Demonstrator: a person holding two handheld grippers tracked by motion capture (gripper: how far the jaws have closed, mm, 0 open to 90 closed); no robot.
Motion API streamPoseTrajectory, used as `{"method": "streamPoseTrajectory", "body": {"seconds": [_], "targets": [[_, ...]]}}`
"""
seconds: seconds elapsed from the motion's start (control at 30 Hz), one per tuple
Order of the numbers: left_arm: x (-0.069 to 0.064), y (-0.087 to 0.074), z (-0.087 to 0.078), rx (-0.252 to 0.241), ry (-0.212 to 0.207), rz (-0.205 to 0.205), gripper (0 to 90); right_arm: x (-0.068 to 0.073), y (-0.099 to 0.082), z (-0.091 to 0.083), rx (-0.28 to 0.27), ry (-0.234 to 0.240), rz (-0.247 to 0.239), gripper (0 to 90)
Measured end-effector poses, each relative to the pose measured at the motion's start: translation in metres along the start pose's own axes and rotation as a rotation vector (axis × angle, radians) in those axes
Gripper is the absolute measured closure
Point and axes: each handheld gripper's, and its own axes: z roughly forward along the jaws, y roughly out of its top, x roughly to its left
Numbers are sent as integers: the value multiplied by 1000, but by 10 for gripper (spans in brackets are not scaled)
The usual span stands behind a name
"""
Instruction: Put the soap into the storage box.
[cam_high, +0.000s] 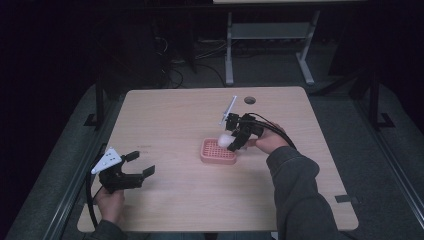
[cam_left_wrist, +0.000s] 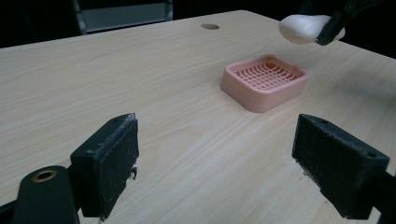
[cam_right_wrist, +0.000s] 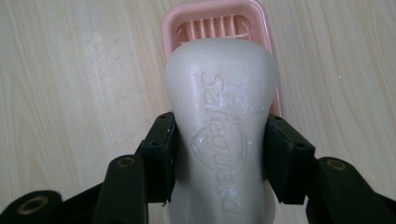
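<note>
Right now my right gripper (cam_right_wrist: 219, 154) clamps the white soap bar (cam_right_wrist: 222, 116) by its narrow waist, above the pink soap dish (cam_left_wrist: 265, 81) on the table (cam_high: 170, 115). My left gripper (cam_left_wrist: 219, 163) rests open, well apart. The soap looks slick; I judge it could slip or tilt, landing on the rim.

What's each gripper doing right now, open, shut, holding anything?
Left gripper: open, jaws wide apart, nothing between them.
Right gripper: shut on the white soap bar, held above the pink soap dish.
</note>
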Motion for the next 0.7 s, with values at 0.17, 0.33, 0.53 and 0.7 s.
{"method": "streamPoseTrajectory", "body": {"seconds": [0.17, 0.33, 0.53, 0.7], "targets": [[1, 0, 0, 1, 0, 1, 141, -2, 8, 4, -5, 0, -15, 488], [1, 0, 0, 0, 3, 1, 141, -2, 14, 13, 8, 2, -15, 488], [1, 0, 0, 0, 2, 0, 141, -2, 20, 21, 18, 8, -21, 488], [1, 0, 1, 0, 0, 0, 141, -3, 25, 30, 30, 11, -22, 488]]}}
